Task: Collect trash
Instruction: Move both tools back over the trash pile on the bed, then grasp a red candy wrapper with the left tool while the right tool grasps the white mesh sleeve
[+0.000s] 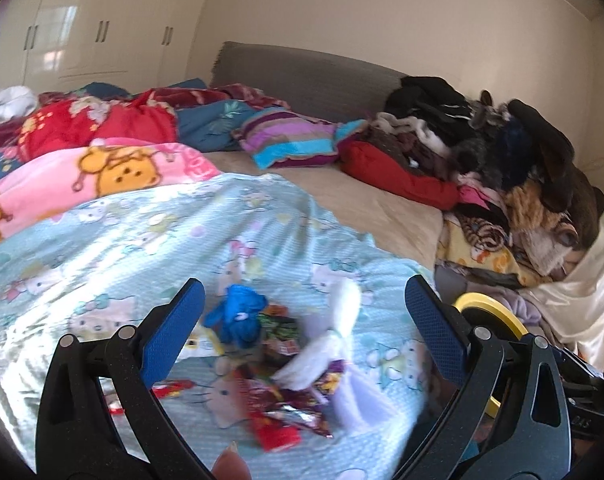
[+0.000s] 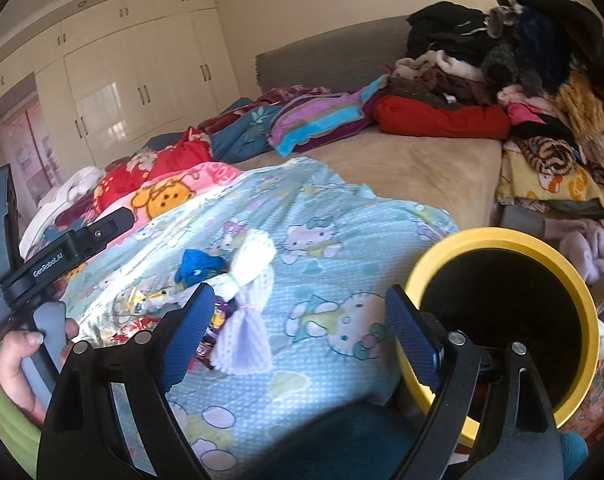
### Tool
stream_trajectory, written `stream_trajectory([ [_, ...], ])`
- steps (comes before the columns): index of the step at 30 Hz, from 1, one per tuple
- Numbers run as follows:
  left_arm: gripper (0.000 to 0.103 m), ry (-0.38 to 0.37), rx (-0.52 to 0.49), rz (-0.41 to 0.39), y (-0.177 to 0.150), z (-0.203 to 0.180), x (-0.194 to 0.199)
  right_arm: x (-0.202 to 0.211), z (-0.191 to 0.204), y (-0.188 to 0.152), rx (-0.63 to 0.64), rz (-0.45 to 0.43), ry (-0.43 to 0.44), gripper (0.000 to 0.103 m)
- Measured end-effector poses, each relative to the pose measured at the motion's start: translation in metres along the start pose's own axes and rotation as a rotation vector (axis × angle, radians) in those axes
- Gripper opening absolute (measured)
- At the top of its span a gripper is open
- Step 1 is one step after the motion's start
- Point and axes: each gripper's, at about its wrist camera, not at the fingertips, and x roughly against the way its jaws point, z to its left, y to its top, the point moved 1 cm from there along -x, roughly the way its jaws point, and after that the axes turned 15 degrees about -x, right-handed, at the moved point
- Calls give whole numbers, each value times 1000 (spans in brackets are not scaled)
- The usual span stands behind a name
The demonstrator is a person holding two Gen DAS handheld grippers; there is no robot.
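A heap of trash lies on the light blue Hello Kitty blanket (image 1: pixel 114 248): a crumpled blue wrapper (image 1: pixel 238 316), a white and lilac tied tissue bundle (image 1: pixel 334 356), and red and shiny snack wrappers (image 1: pixel 278 412). My left gripper (image 1: pixel 302 332) is open, its blue pads either side of the heap and just above it. My right gripper (image 2: pixel 302 328) is open and empty, near the yellow-rimmed black bin (image 2: pixel 502 320). The heap shows left of it, with the blue wrapper (image 2: pixel 198 266) and the tissue bundle (image 2: pixel 244 308). The bin's rim (image 1: pixel 486 312) shows behind the left gripper's right finger.
The bed (image 1: pixel 382 208) carries a pile of clothes (image 1: pixel 482 148) at the right, a striped pillow (image 1: pixel 290 140) and bright blankets (image 1: pixel 102 168) at the left. White wardrobes (image 1: pixel 82 28) stand behind. The left handle and hand (image 2: pixel 26 308) show in the right wrist view.
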Motion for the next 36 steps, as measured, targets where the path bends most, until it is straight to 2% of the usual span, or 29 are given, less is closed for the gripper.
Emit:
stream_trajectory([
  [14, 92, 87, 107, 8, -24, 80, 18, -45, 44, 4, 36, 73, 16, 85],
  [19, 92, 101, 137, 47, -36, 105, 19, -64, 55, 9, 35, 97, 2, 85],
  [22, 92, 115, 121, 79, -46, 117, 18, -75, 58, 11, 25, 119, -1, 85],
  [29, 92, 85, 97, 155, -68, 128, 6, -104, 60, 15, -7, 162, -22, 85],
  [32, 92, 48, 83, 191, -79, 128, -1, -117, 62, 17, -16, 180, -30, 85],
  [36, 83, -2, 67, 226, -90, 128, -9, -139, 63, 17, -31, 216, -53, 85],
])
